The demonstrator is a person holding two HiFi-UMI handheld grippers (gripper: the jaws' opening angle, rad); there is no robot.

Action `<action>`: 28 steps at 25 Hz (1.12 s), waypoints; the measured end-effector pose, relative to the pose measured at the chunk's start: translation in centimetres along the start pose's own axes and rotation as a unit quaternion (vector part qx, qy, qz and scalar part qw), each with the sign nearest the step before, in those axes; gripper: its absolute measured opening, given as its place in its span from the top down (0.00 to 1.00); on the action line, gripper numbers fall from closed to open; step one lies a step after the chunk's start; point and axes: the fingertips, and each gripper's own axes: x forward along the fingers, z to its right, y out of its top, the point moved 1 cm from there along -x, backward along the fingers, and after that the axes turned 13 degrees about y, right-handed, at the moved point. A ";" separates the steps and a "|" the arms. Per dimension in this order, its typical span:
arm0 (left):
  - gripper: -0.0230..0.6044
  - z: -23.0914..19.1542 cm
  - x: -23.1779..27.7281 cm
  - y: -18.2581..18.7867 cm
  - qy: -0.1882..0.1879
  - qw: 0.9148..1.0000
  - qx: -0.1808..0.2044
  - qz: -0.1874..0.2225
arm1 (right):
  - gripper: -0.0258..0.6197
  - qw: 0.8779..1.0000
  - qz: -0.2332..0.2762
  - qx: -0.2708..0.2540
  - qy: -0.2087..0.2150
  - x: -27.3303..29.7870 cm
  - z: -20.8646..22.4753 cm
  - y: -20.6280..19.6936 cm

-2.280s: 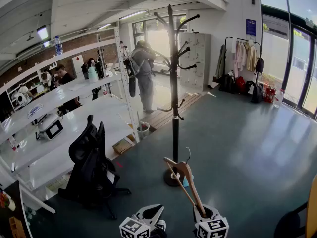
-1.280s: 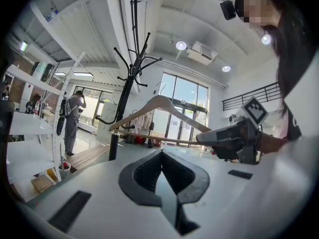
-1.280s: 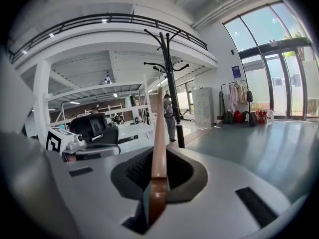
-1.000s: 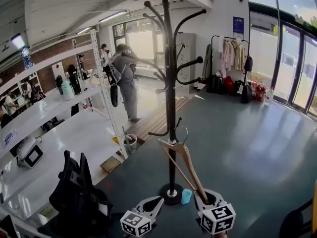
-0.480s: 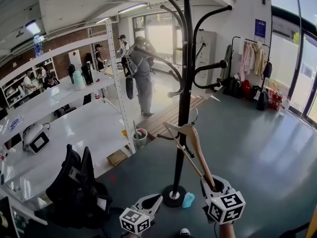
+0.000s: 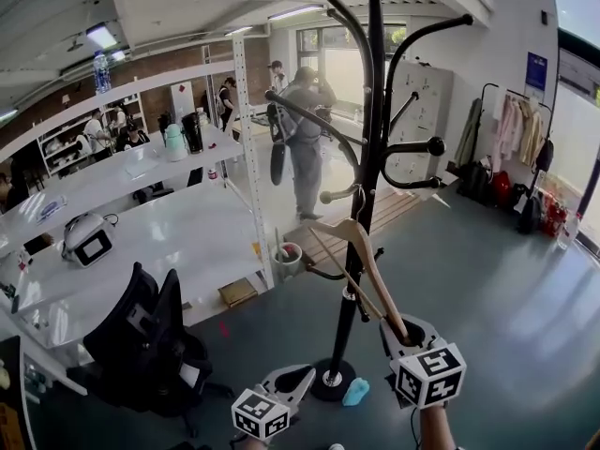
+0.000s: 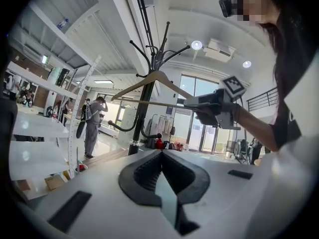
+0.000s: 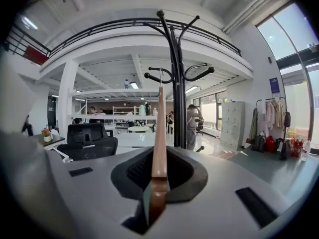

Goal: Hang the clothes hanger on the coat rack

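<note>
Right gripper [image 6: 405,331], low and right of centre in the head view, has its jaws closed well in on the clothes hanger [image 6: 361,261]. The pads press on the tip of one wooden arm, and in the right gripper view that arm runs straight up between them. Just beside it at lower centre, my left gripper [image 6: 292,382] carries nothing. Its own view shows its jaws drawn together at the tips with nothing between them.

From my grip the hanger slants up toward the middle of the frame, with its metal hook [image 6: 357,204] topmost. The hook comes close to the coat rack [image 6: 372,139], about level with one of the lower curved pegs [image 6: 330,195]. I cannot tell whether it touches, and it is over no peg. In the left gripper view the hanger lies nearly level across the pole, in the upper centre.

So I judge the carrying to be done and the hanging itself not yet done. The hook has to go over a peg and settle until the rack bears it, and then I can let go.

Beyond the rack, on the left, are an office chair [image 6: 141,336] and white shelving [image 6: 187,223]. A person [image 6: 305,139] stands in the upper middle.
</note>
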 end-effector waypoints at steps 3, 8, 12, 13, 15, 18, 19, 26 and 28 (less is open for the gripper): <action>0.96 0.1 0.6 0.0 0.015 1.000 0.001 0.000 | 0.89 1.000 -0.012 0.000 0.017 1.4 1.1 0.0; 0.96 -0.4 0.6 -0.4 0.043 0.999 -0.006 -0.002 | 0.89 0.999 -0.025 0.015 0.045 3.3 1.5 -1.2; 0.96 -1.0 0.5 -0.8 0.063 0.998 -0.012 -0.003 | 0.89 0.996 -0.005 0.046 0.075 4.0 1.6 -2.1; 0.96 -1.0 0.4 -0.8 0.067 0.998 -0.013 -0.002 | 0.89 0.996 -0.002 0.049 0.078 4.1 1.6 -2.1; 0.96 -1.1 0.4 -0.9 0.073 0.997 -0.015 -0.002 | 0.89 0.995 0.002 0.051 0.082 4.2 1.7 -2.1; 0.96 -1.2 0.2 -1.0 0.078 0.997 -0.018 -0.002 | 0.89 0.996 0.004 0.047 0.082 4.3 1.7 -2.2; 0.96 -1.3 0.2 -1.0 0.078 0.997 -0.018 -0.002 | 0.89 0.996 0.006 0.041 0.079 4.3 1.7 -2.3; 0.96 -1.2 0.7 -1.5 0.071 0.997 -0.020 -0.006 | 0.89 0.998 0.050 0.006 0.047 3.7 2.4 -1.1; 0.96 -1.0 0.7 -1.6 0.066 0.998 -0.020 -0.008 | 0.88 0.998 0.047 0.001 0.037 3.3 2.4 -1.1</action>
